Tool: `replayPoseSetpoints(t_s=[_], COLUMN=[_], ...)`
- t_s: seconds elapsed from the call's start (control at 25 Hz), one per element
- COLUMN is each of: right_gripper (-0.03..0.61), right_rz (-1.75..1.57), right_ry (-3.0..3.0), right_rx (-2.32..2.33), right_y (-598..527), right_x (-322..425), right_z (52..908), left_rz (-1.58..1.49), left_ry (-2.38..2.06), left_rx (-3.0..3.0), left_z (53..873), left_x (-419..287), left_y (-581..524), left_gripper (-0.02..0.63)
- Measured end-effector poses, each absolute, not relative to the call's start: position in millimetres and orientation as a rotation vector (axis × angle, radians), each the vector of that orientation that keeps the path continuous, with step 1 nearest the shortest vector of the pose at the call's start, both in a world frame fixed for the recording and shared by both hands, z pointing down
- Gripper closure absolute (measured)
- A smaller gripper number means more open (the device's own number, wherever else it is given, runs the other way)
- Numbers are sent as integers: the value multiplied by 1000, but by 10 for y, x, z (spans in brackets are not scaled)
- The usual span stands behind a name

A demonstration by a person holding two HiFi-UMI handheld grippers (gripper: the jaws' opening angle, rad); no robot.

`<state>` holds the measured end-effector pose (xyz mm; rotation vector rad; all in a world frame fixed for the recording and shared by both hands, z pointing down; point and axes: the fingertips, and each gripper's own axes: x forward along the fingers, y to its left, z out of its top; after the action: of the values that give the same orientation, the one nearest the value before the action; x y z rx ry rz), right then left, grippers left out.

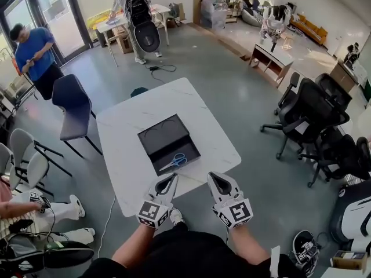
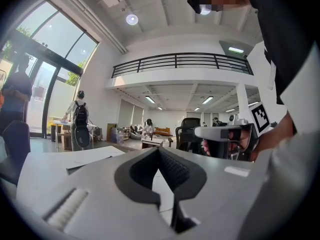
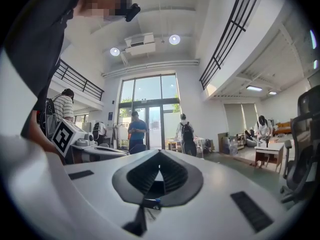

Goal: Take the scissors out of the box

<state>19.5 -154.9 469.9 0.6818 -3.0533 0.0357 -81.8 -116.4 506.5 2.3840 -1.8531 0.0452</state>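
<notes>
Hovering clenched, empty: left gripper point(image 1: 173, 176), right gripper point(image 1: 211, 175); blue-handled metal scissors point(image 1: 175, 161) flat in matte black rectangular box point(image 1: 152, 147), white table point(image 1: 130, 126).

Blue-handled scissors point(image 1: 175, 161) lying flat in near half of open black box point(image 1: 157, 135), just ahead of left claw point(image 1: 171, 178).

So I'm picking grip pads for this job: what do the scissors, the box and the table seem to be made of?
Scissors: blue handles, likely plastic; pale blades, probably metal, too small to tell the finish. Box: matte black, no glare, perhaps card or plastic. Table: white top with faint grey veining, stone or a stone-look laminate.
</notes>
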Motion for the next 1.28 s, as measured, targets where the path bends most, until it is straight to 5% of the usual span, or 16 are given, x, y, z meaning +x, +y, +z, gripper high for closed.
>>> replayPoseSetpoints(t_s=[1.28], right_gripper=[571], right_rz=[10], right_ry=[-2923], right_rx=[28], right_y=[-2143], right_x=[-935], right_z=[5119], left_rz=[65], left_ry=[-2183], left_rx=[1955], left_z=[5376], left_x=[-1964], left_y=[-1377], left_gripper=[604])
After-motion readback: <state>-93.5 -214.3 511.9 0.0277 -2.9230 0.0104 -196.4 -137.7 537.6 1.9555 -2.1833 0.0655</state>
